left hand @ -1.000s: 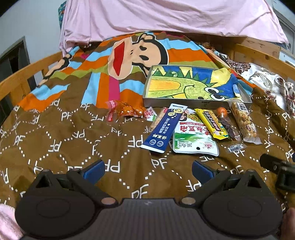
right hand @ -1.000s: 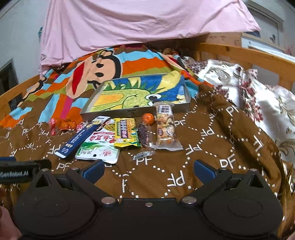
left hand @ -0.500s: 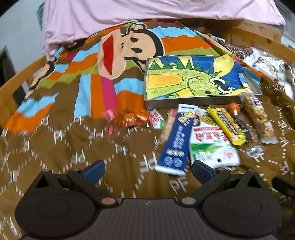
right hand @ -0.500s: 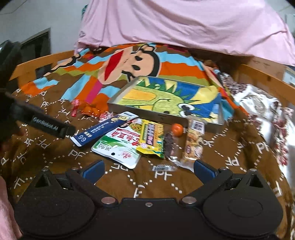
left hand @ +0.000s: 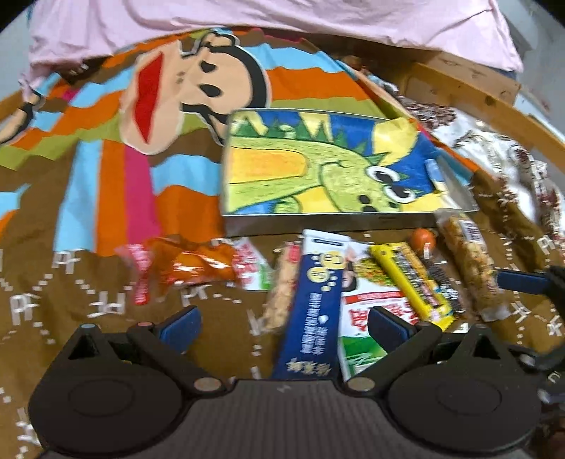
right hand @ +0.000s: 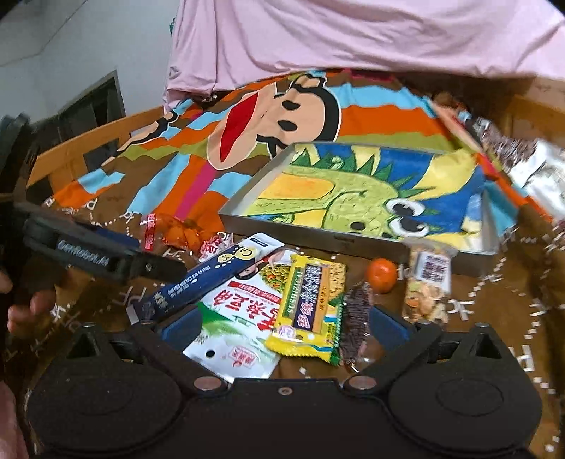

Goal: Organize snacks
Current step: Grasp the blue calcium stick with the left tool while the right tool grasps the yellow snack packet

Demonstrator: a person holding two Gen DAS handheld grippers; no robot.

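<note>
Snacks lie in a row on the brown blanket in front of a metal tray (left hand: 328, 221) (right hand: 300, 233) lined with a dinosaur cloth. My left gripper (left hand: 284, 328) is open over the long blue packet (left hand: 310, 307) and a cracker stick (left hand: 282, 286). My right gripper (right hand: 286, 325) has its jaws closing; the white-green pouch (right hand: 240, 317), yellow packet (right hand: 310, 303) and dark bar (right hand: 356, 317) lie between them, untouched. Further right are a small orange ball (right hand: 381, 275) and a granola bar (right hand: 427, 289). At the left lies an orange-red packet (left hand: 190, 264).
A wooden bed rail (right hand: 88, 148) runs along the left and another rail (left hand: 494, 102) along the right. A pink sheet (left hand: 282, 17) hangs behind the monkey blanket (left hand: 197, 88). A floral quilt (left hand: 512, 155) lies at the right. A hand (right hand: 21, 310) shows at the left edge.
Both grippers have moved forward and tipped down toward the snack row, so the packets now lie between their fingers. Each gripper's finger now shows in the other's view. No snack has moved.
</note>
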